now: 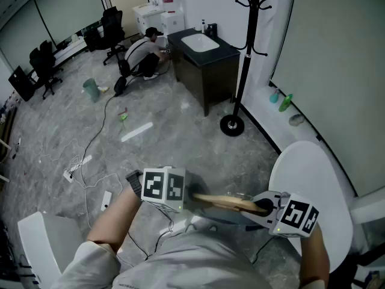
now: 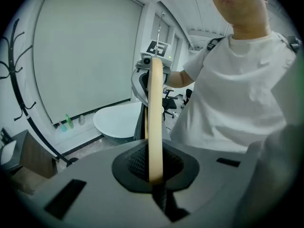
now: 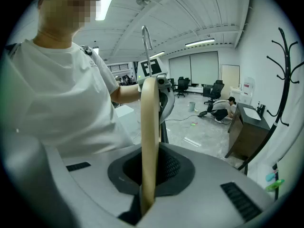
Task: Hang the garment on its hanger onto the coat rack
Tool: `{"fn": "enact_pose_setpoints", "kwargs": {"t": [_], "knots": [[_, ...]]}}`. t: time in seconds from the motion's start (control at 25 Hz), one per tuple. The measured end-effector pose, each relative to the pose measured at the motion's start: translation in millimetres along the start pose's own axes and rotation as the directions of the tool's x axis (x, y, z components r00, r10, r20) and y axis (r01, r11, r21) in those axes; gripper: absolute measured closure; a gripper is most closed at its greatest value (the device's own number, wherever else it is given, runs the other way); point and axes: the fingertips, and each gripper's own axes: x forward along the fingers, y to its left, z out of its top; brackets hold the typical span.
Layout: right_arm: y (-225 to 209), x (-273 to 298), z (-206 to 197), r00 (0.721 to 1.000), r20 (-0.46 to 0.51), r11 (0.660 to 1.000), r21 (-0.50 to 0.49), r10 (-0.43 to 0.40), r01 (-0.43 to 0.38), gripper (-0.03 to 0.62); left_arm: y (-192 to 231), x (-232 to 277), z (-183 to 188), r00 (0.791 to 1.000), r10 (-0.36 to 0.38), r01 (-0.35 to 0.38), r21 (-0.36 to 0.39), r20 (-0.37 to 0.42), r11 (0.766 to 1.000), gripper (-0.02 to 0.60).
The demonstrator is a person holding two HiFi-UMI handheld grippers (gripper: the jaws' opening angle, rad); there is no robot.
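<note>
Left claw [image 1: 194, 198] and right claw [image 1: 263, 207] are each pinching the wooden hanger [image 1: 225, 201]. Coat rack [image 1: 245, 59] is standing on grey floor [image 1: 156, 155], dark cabinet [image 1: 210, 71] just beside it.

Soft light falls evenly from the ceiling strip lights [image 3: 202, 43]; both gripper views bulge, corners dark, the hanger [image 3: 148, 141] blurred near my jaws.

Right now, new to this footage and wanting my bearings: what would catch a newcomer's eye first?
A wooden hanger, low in the head view, gripped at each end by the left gripper and right gripper. Beyond it, a tall black coat rack stands by the wall, beside a dark cabinet.
</note>
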Motion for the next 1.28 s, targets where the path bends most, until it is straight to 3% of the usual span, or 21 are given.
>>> {"fn": "enact_pose_setpoints", "kwargs": {"t": [0.68, 1.28], "knots": [[-4, -3, -9, 1.0, 0.016, 1.0, 0.02, 0.001, -0.001, 0.579, -1, 4, 1, 1.0, -0.006, 0.006, -0.01, 0.005, 1.0, 0.577], [-53, -37, -12, 0.999, 0.035, 1.0, -0.019, -0.005, 0.006, 0.579, 51, 9, 28, 0.999, 0.032, -0.032, 0.011, -0.041, 0.999, 0.577]]}}
